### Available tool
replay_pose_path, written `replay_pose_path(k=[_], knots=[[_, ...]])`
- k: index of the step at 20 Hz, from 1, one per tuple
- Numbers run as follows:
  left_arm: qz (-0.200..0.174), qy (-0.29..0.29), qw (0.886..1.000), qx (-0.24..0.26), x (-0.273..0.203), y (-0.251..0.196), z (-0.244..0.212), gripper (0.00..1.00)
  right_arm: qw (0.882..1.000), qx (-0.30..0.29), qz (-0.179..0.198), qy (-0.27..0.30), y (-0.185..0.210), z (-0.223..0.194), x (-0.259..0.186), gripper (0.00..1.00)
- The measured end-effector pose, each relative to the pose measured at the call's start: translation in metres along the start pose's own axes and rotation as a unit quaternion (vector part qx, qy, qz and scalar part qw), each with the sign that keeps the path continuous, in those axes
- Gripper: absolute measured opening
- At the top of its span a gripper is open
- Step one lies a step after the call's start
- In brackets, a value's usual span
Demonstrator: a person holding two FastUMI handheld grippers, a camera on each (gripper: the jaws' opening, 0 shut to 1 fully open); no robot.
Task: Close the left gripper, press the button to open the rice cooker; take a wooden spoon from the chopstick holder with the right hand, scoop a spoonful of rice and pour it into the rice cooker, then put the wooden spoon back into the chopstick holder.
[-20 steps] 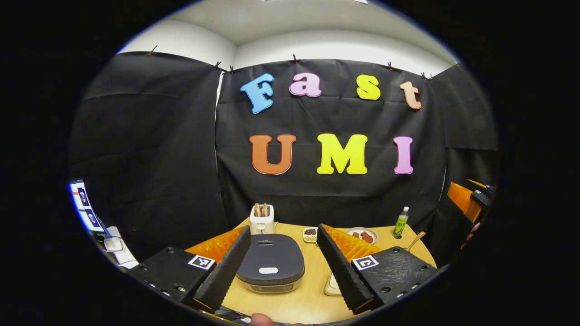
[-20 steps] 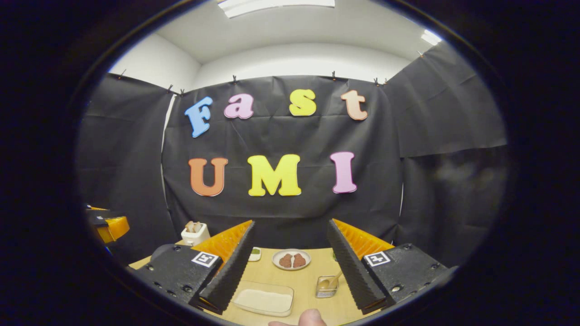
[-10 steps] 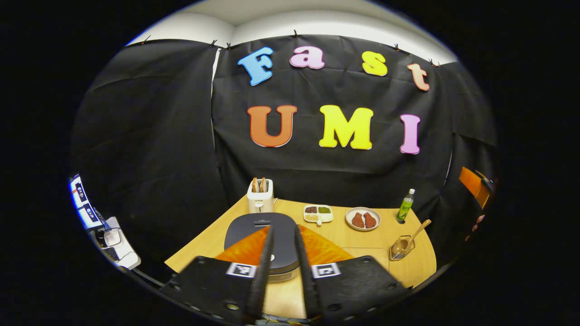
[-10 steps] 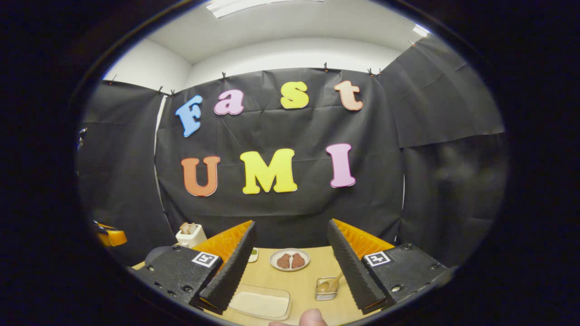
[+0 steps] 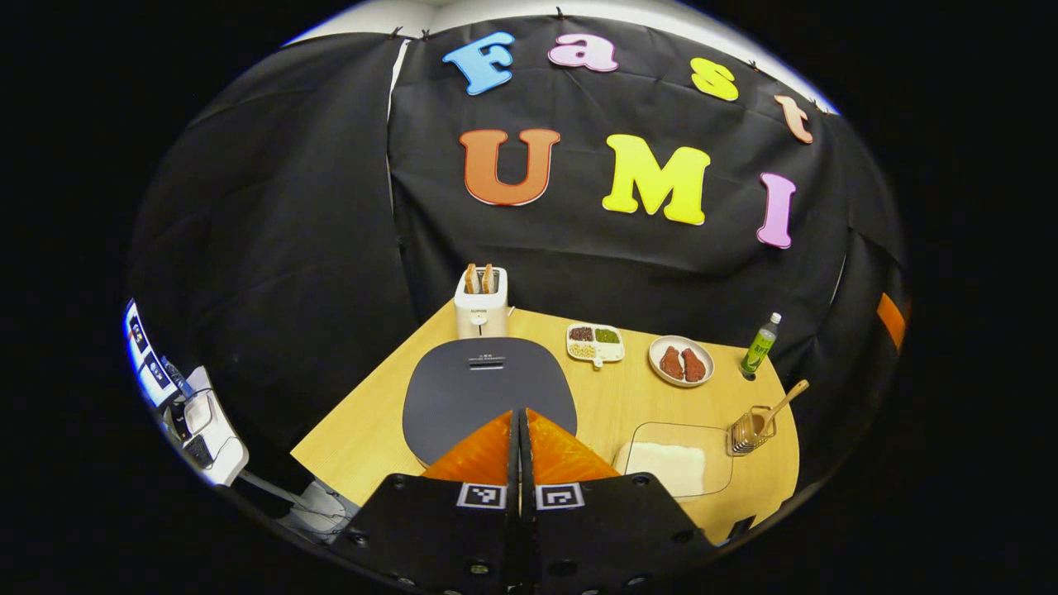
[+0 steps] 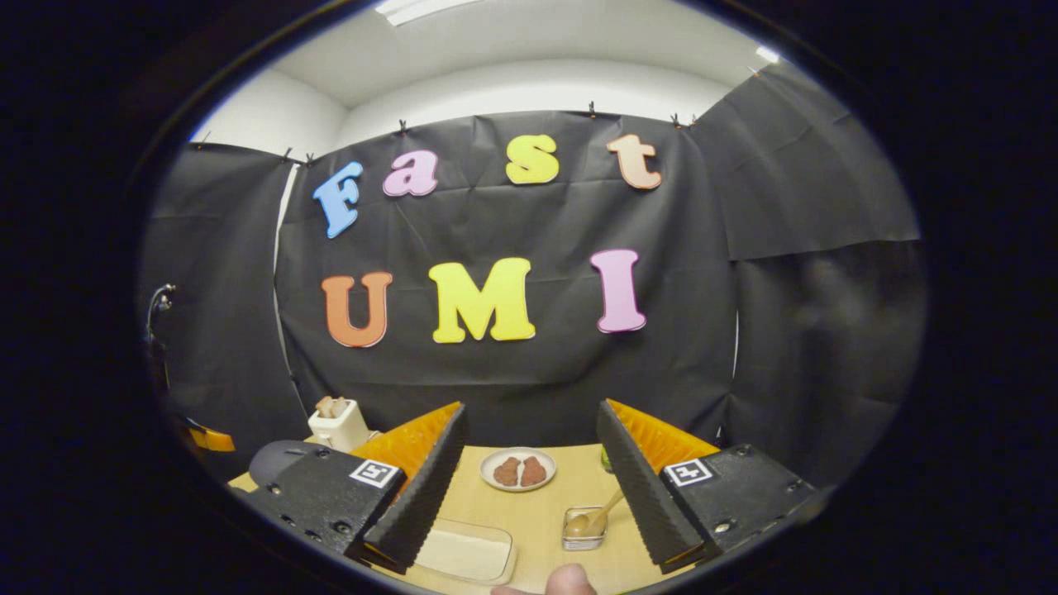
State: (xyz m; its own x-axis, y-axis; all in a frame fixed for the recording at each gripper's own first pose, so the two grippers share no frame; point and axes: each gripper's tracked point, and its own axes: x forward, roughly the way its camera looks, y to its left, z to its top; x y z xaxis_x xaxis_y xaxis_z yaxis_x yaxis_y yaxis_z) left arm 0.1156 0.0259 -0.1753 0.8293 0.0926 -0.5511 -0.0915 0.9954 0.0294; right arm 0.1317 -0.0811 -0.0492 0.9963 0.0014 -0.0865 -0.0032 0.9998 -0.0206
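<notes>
Since a second ago our left gripper [image 5: 519,417] has closed completely, empty, above the dark flat-lidded rice cooker [image 5: 488,388]. Our right gripper [image 6: 529,450] gapes empty; the wooden spoon [image 6: 597,513] apparently stands in its holder [image 6: 583,529].

No words or numbers can be read. The toaster [image 5: 481,306], just behind the rice cooker [image 5: 488,388], has tiny print on its front. The cooker's lid has a small blurry mark. The bottle [image 5: 759,345], well to the cooker's right, has a label too small to read. The left gripper [image 5: 519,417] and the right gripper [image 6: 531,409] each carry two black-and-white square tags [image 5: 482,495].
</notes>
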Motion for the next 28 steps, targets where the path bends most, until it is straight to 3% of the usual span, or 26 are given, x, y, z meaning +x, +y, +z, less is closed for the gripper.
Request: replay_pose_path(k=[6,7,8,20,24,28], knots=[[-0.014,0.121,0.992,-0.032,0.05,0.016,-0.047,0.0,0.999,-0.014,-0.018,0.024,-0.022,-0.015,0.012,1.0],[-0.014,0.131,0.99,-0.039,0.056,0.019,-0.051,0.07,0.999,-0.015,-0.021,0.029,-0.025,-0.019,0.014,1.0],[-0.014,0.142,0.989,-0.044,0.062,0.021,-0.055,0.0,0.999,-0.016,-0.023,0.034,-0.026,-0.021,0.015,1.0],[-0.019,0.183,0.98,-0.073,0.078,0.024,-0.088,0.0,0.999,-0.02,-0.014,0.048,-0.018,-0.038,0.028,1.0],[-0.048,0.222,0.966,-0.123,0.078,0.024,-0.091,0.0,0.998,-0.003,-0.001,0.06,-0.004,-0.047,0.029,1.0],[-0.072,0.261,0.955,-0.121,0.079,0.025,-0.091,0.0,0.998,0.002,0.018,0.061,0.016,-0.052,0.028,1.0]])
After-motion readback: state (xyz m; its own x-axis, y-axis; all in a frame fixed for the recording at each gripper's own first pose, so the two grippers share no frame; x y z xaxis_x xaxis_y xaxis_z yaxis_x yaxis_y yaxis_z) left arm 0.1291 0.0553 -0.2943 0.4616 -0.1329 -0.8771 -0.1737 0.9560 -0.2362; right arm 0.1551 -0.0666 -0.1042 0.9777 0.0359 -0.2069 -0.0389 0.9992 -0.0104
